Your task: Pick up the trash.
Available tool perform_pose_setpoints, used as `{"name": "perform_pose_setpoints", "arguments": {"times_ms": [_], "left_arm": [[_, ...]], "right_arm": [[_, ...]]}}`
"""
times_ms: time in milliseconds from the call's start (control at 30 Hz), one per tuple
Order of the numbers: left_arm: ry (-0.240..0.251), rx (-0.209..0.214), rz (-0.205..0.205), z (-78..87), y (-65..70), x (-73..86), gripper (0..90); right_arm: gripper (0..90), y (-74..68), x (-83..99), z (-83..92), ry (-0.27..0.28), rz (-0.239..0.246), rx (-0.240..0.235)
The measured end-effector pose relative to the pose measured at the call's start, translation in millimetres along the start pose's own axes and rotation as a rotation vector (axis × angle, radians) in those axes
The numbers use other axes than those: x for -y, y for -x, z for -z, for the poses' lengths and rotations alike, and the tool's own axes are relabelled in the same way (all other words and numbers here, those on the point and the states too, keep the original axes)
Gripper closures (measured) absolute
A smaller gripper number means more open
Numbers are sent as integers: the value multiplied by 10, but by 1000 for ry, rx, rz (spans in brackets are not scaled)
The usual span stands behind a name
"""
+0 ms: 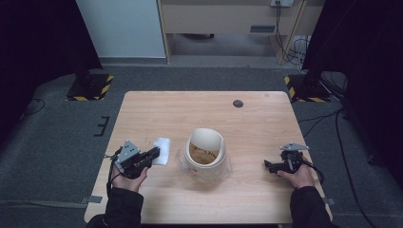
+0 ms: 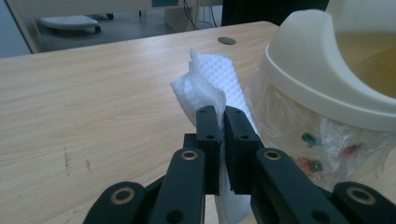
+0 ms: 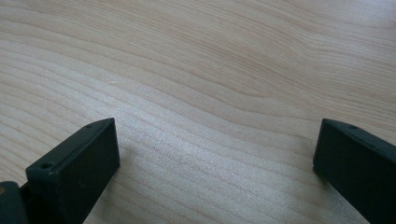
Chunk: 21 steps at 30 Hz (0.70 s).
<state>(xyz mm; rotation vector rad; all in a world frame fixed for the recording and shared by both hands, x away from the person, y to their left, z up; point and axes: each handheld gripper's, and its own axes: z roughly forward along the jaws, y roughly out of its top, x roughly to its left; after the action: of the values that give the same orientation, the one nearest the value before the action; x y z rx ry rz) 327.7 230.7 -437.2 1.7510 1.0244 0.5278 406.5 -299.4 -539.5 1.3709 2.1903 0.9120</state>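
Note:
A white paper towel (image 1: 162,150) hangs pinched in my left gripper (image 1: 154,154), just left of the cream bin (image 1: 205,153). In the left gripper view the black jaws (image 2: 222,122) are shut on the crumpled towel (image 2: 205,86), lifted off the wood, with the bin's swing lid (image 2: 322,70) close on the right. A clear liner bag (image 2: 303,135) holding small coloured bits bulges under the lid. My right gripper (image 1: 269,166) rests low over the table at the right, its jaws wide open over bare wood (image 3: 215,140).
The wooden table (image 1: 157,114) has a round grommet hole (image 1: 238,103) near its far edge. Dark stands with yellow-black bases (image 1: 90,88) flank the table on the floor. Cables (image 1: 328,118) trail at the right.

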Motion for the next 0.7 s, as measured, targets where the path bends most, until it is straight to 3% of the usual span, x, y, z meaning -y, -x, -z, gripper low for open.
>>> {"name": "perform_pose_setpoints", "arguments": {"times_ms": [433, 700], "left_arm": [[104, 34, 3, 155, 88, -152, 847], [156, 62, -20, 245, 189, -259, 848]], "right_arm": [[6, 0, -2, -2, 0, 1, -1], [6, 0, -3, -4, 0, 2, -3]]}}
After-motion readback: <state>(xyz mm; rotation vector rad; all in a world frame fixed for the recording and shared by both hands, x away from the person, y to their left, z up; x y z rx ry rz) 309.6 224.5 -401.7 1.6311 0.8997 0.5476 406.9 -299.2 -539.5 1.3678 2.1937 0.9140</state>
